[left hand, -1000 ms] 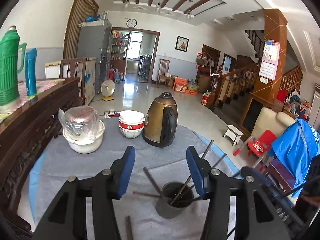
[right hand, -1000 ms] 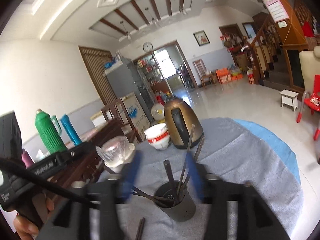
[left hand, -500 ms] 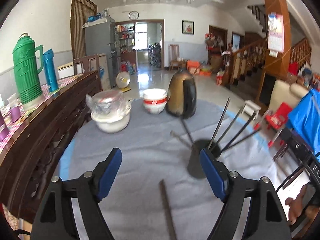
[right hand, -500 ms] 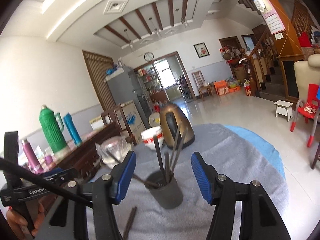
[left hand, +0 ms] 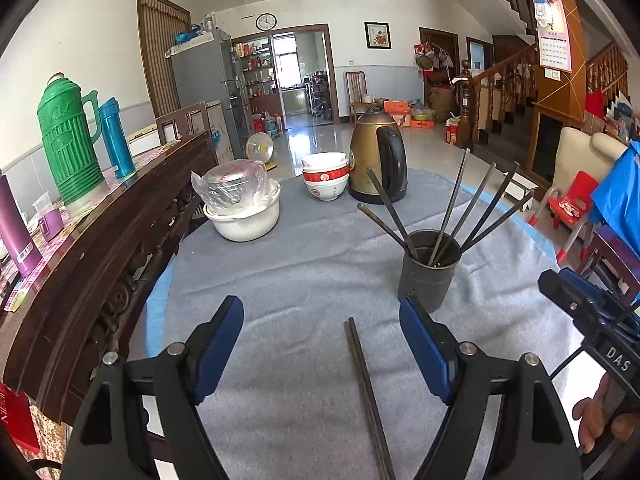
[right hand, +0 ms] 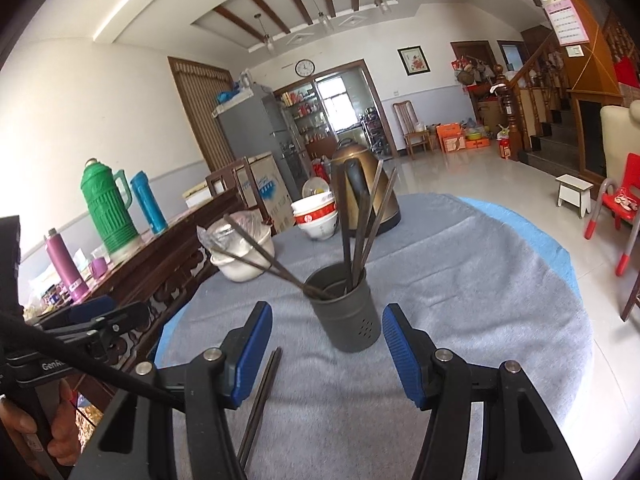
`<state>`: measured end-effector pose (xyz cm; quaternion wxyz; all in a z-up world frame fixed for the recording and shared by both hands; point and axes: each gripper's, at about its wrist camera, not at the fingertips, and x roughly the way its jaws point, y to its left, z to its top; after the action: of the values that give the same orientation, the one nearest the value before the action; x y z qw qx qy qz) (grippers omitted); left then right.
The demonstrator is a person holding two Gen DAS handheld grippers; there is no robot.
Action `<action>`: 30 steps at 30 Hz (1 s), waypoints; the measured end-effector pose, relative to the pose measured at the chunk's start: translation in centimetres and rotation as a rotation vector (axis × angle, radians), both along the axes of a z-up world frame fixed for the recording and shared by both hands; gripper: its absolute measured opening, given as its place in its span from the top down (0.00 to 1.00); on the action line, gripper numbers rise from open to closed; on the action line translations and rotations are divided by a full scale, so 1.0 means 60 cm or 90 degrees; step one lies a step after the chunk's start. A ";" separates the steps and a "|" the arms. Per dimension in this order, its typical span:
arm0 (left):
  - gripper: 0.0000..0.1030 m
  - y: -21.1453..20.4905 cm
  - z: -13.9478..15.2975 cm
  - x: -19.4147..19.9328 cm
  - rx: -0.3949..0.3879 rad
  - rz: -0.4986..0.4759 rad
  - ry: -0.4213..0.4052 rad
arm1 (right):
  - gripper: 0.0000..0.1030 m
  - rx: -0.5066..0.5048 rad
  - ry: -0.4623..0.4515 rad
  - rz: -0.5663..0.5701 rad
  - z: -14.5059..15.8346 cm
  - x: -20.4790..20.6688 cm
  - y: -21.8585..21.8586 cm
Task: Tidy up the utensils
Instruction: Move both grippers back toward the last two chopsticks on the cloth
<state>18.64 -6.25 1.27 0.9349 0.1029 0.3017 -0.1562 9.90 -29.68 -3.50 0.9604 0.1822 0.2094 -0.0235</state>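
Observation:
A dark grey utensil cup (left hand: 429, 270) stands on the grey cloth and holds several dark chopsticks (left hand: 476, 210). It also shows in the right wrist view (right hand: 345, 306). A loose pair of chopsticks (left hand: 366, 396) lies flat on the cloth between my left gripper's jaws. It also shows in the right wrist view (right hand: 260, 400). My left gripper (left hand: 322, 346) is open and empty, above the near end of that pair. My right gripper (right hand: 327, 354) is open and empty, just short of the cup.
A bronze kettle (left hand: 378, 162), stacked red and white bowls (left hand: 325, 176) and a white pot with a wrapped lid (left hand: 240, 204) stand at the table's far side. A dark wooden sideboard (left hand: 104, 248) with a green thermos (left hand: 68, 140) runs along the left.
Both grippers have pulled back from the cup toward the table's near side. The left gripper's jaws have spread wider. The loose chopstick pair now lies between the left jaws.

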 end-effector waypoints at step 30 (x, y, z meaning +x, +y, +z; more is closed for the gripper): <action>0.22 0.036 -0.040 -0.053 0.090 0.054 0.052 | 0.40 0.097 0.040 0.040 -0.033 -0.018 0.012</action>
<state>15.43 -4.08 -1.10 0.9180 0.1497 0.3538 -0.0987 8.83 -28.95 -5.46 0.9370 0.2472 0.2462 0.0173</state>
